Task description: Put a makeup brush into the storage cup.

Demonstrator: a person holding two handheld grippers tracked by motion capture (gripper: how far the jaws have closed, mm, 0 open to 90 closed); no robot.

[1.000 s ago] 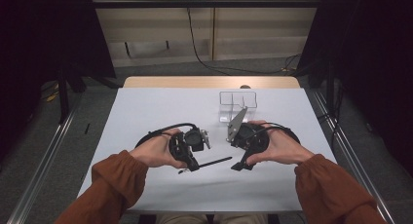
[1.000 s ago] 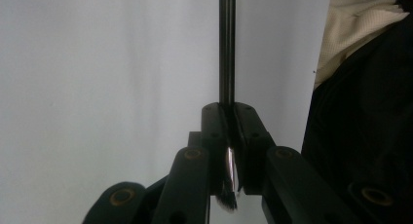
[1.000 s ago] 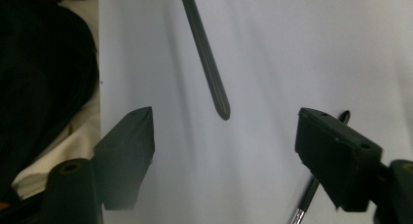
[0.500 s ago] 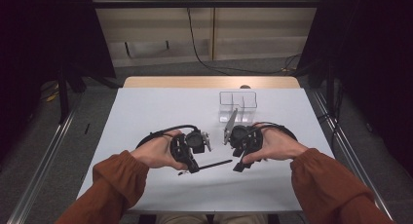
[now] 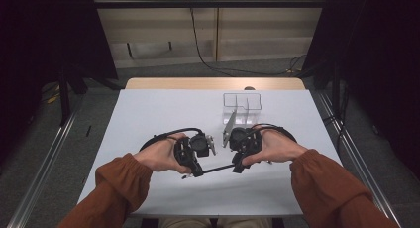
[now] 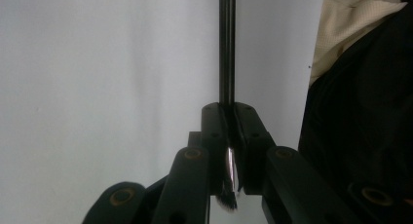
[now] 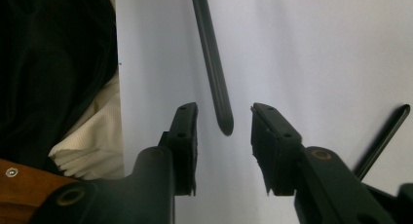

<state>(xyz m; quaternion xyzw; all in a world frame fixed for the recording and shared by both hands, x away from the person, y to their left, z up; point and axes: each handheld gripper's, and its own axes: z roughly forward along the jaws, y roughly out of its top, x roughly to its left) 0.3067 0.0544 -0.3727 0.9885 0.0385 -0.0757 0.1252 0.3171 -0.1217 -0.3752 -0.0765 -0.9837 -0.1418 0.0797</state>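
Note:
A thin black brush (image 6: 227, 48) with a silver ferrule lies level just above the white table (image 5: 163, 114). My left gripper (image 6: 229, 109) is shut on its ferrule end, and the handle runs straight out beyond the jaws. In the high view the left gripper (image 5: 196, 169) and right gripper (image 5: 237, 166) face each other near the table's front, with the brush (image 5: 218, 168) spanning between them. My right gripper (image 7: 224, 112) is open with the handle's rounded tip (image 7: 218, 95) between the jaws. The jaws have just been closing, and the pads stand clear of the handle on both sides.
A clear plastic organiser (image 5: 241, 104) with several compartments stands at the back right of the table. The person's lap and sleeves sit along the front edge. Metal rails run along both sides of the table on the grey floor.
The right hand has shifted slightly left, bringing its gripper up to the free end of the brush handle. The left hand has kept still with the brush.

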